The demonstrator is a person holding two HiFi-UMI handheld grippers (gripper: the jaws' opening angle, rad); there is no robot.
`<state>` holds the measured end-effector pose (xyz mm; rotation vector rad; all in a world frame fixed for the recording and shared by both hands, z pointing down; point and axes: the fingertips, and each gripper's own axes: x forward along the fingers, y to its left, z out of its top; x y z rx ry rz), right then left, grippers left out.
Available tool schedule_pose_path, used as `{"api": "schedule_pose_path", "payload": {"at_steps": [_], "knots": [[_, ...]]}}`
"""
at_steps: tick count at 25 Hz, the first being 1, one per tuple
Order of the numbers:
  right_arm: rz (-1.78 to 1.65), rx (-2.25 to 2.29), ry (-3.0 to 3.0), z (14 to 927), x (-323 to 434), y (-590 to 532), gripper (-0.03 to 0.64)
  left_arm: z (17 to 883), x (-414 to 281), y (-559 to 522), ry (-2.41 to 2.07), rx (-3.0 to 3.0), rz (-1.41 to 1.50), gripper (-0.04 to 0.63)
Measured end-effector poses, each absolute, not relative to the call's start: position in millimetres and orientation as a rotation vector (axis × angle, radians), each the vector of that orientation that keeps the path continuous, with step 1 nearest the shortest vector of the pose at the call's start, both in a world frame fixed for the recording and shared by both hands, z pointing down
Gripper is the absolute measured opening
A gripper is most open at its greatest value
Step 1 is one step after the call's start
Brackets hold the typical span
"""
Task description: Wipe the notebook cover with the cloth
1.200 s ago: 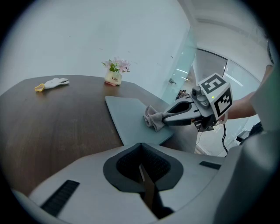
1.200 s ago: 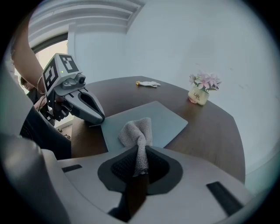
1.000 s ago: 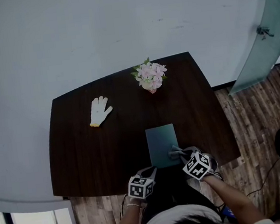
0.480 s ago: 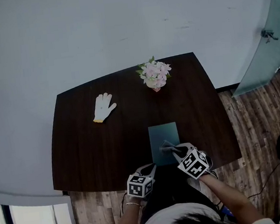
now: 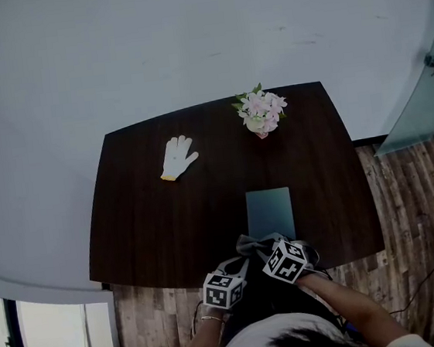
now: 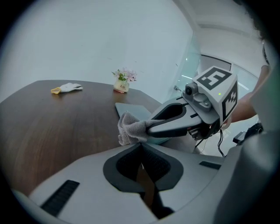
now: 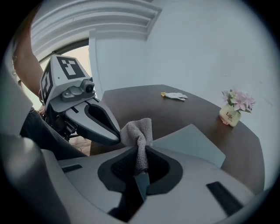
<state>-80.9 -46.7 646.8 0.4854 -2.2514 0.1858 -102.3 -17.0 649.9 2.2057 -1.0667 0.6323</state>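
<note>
The grey-green notebook [image 5: 269, 213] lies flat near the table's front edge, also seen in the left gripper view [image 6: 133, 111] and the right gripper view [image 7: 191, 143]. My right gripper [image 5: 255, 248] is shut on the grey cloth [image 5: 250, 243], which bunches up from between its jaws [image 7: 139, 136]. Cloth and gripper hang by the notebook's near left corner, over the table's front edge. My left gripper [image 5: 232, 269] sits just left of it, off the table, shut with nothing held [image 6: 141, 151]. The cloth [image 6: 130, 130] hangs right in front of the left jaws.
A small pot of pink flowers [image 5: 262, 114] stands at the dark table's [image 5: 145, 224] far edge. A white glove [image 5: 178, 157] lies at the far left. A wood floor [image 5: 408, 209] lies to the right, a pale wall behind.
My right gripper has dragged the cloth from the notebook's near right part leftward and back, off its near left corner. The left gripper has stayed put. The head view has shifted.
</note>
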Motion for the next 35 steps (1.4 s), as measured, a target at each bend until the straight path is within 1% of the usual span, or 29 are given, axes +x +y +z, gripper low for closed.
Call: {"api": "schedule_pose_path", "payload": {"at_steps": [7,12,35], "knots": [[0.151,0.367,-2.186,667.5,-92.7,-36.4,0.046,652.9,-114.8,-13.4,-1.107,2.171,0.614,0.018],[0.147,0.369,-2.178,668.0,-84.2,-37.5,0.046,649.8,-113.9,-19.0,-1.126,2.165,0.588,0.018],[0.249,0.564,-2.158,667.9,15.9,-30.9,0.046,626.9,-80.2,-43.1,-1.222,2.177,0.488,0.018]]}}
